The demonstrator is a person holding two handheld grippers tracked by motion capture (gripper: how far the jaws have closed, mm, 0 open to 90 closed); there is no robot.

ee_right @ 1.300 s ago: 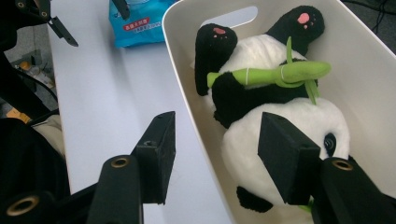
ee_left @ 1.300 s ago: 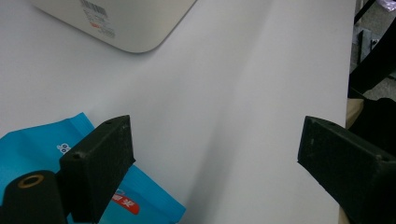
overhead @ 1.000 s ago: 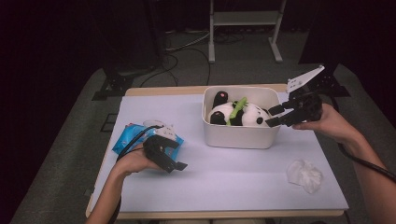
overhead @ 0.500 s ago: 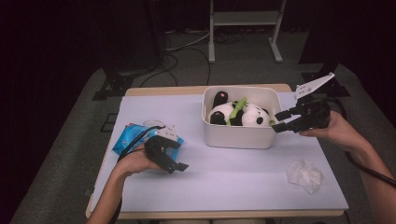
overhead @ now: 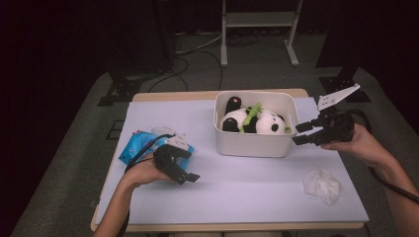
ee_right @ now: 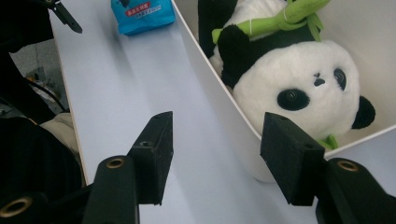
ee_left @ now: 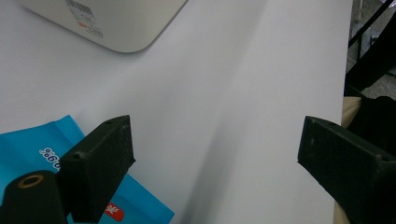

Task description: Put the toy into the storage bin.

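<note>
A black-and-white plush panda lies inside the white bin. A green bamboo sprig rests across it.

One plush panda, one white bin, one blue packet, one crumpled tissue.

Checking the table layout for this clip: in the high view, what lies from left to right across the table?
Blue wipes packet → left gripper → white bin holding the plush panda → right gripper → crumpled white tissue.
</note>
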